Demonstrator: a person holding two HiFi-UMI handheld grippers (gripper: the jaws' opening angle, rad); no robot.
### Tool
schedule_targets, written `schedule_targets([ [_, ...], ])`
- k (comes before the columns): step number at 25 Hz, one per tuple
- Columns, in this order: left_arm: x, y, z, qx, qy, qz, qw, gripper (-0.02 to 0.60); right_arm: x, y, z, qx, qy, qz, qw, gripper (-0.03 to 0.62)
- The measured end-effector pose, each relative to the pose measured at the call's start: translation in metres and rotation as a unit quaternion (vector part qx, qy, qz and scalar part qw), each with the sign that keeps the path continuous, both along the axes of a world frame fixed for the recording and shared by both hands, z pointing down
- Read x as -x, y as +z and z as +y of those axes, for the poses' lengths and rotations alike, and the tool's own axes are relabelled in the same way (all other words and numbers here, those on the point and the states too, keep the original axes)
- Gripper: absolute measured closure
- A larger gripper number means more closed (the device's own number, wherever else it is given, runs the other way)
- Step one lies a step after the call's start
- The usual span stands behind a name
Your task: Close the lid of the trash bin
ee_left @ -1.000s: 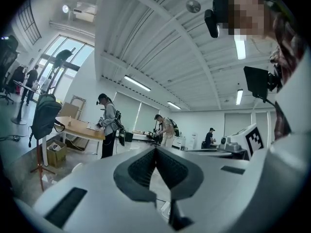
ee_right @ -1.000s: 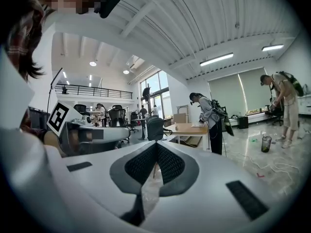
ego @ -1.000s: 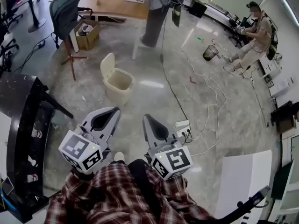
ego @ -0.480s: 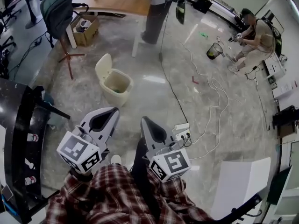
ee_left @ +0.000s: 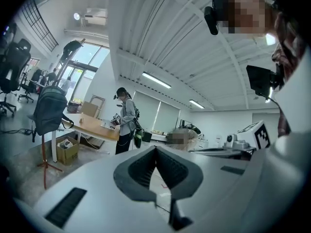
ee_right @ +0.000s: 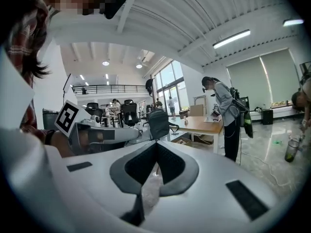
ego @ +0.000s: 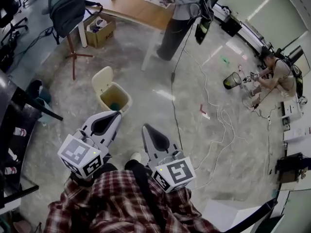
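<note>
A beige trash bin (ego: pixel 108 99) stands on the marble floor in the head view, its lid (ego: pixel 102 80) tipped up and back at the far left side, with something teal inside. My left gripper (ego: pixel 116 113) is shut and empty, its tip just short of the bin's near rim. To its right my right gripper (ego: pixel 144 126) is shut and empty too, farther from the bin. In the left gripper view the left gripper (ee_left: pixel 155 148) has its jaws meeting at the tip; the bin is hidden there. The right gripper (ee_right: pixel 157 143) looks the same in its own view.
A backpack on a stand (ego: pixel 68 8) and a cardboard box (ego: pixel 99 29) sit beyond the bin by a wooden table (ego: pixel 133 1). A person (ego: pixel 179 13) stands there. Cables (ego: pixel 214 118) trail across the floor at right, near a wire bin (ego: pixel 232 80) and a crouching person (ego: pixel 277 76). Black shelving (ego: pixel 12 130) lines the left.
The bin has drawn nearer to my grippers and now sits just ahead of the left one. Both grippers stay shut and keep their pose in front of me.
</note>
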State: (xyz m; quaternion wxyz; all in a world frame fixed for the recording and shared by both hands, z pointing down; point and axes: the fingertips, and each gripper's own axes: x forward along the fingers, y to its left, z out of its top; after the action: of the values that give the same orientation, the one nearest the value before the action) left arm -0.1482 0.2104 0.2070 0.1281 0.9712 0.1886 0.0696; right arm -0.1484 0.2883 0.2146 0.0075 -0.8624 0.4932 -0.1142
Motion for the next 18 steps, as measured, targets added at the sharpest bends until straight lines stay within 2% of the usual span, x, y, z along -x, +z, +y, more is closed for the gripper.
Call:
schedule_targets([
  [6,-0.032,0.008,0.002,0.007,-0.067,-0.025,0.9974,0.571,-0.057,0.008,0.01,0.014,-0.052,-0.021,0.998,0.582],
  [12,-0.053,0.034,-0.061,0.016,-0.13,-0.055,0.9898,0.571,-0.099,0.035,-0.045,0.021,-0.091,-0.053,0.994,0.582],
  [18,-0.101,0.035,-0.135,0.02,-0.171,-0.041,0.9842,0.571,-0.151,0.033,-0.117,0.03,-0.134,-0.04,0.99,0.582],
])
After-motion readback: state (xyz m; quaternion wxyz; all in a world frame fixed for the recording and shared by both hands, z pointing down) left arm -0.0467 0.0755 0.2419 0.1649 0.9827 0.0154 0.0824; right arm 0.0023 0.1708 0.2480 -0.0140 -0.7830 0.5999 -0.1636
